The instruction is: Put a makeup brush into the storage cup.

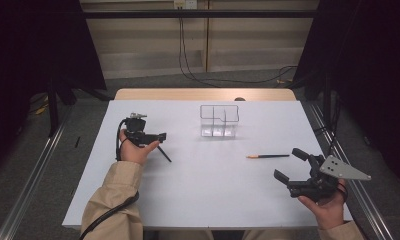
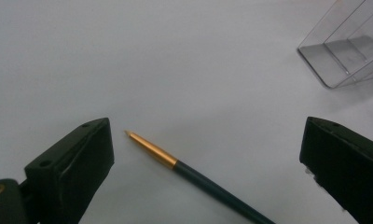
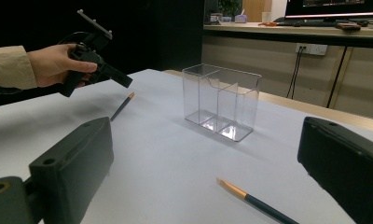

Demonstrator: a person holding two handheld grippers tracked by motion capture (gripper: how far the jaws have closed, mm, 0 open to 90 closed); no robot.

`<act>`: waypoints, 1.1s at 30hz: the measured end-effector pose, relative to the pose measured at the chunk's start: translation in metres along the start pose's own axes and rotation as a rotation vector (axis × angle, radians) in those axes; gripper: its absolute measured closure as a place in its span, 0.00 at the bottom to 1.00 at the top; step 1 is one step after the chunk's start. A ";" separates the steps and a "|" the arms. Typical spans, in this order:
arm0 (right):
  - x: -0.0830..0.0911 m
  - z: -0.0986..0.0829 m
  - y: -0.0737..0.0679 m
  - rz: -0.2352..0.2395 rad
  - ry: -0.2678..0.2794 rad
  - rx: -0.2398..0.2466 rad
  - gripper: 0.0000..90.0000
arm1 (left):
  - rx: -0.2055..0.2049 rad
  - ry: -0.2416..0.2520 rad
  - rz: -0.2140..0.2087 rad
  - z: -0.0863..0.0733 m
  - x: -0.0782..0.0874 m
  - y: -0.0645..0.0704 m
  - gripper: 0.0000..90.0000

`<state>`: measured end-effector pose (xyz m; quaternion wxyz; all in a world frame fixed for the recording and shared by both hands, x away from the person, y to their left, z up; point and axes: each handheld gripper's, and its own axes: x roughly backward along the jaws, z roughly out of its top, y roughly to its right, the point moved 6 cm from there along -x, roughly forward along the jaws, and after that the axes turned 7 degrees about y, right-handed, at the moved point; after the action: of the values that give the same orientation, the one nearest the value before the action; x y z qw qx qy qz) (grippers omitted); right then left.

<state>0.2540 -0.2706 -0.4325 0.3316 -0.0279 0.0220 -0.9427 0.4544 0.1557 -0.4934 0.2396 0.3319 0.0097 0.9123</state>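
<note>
Two pens are lying flat on the white table (image 1: 198, 190), neither one touched. The left gripper (image 1: 155, 136), jaws spread, is hovering over a dark pen (image 1: 164, 153) running diagonally. The right gripper (image 1: 293, 165), jaws wide apart, is sitting near the other pen (image 1: 268, 156), which lies crosswise, gold tip pointing left, in front of the clear divided organizer (image 1: 218, 120).

I see a dark green pen with a gold tip (image 2: 184, 165) lying on my white table (image 1: 203, 185). The clear plastic divided box (image 1: 218, 120) is colourless, my gripper fingers (image 3: 77, 163) matte black, and the sleeve (image 1: 113, 200) is tan.
</note>
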 end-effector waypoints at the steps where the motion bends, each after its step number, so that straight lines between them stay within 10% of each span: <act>1: 0.000 0.000 0.000 0.000 0.000 0.001 0.03 | 0.007 -0.013 0.003 0.000 0.000 0.000 0.03; 33: -0.001 -0.001 -0.001 0.002 -0.009 0.002 0.03 | 0.027 -0.280 0.073 -0.011 -0.005 0.011 0.13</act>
<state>0.2543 -0.2694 -0.4339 0.3325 -0.0319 0.0193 -0.9424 0.4469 0.1455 -0.5030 0.2009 0.4594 -0.0236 0.8649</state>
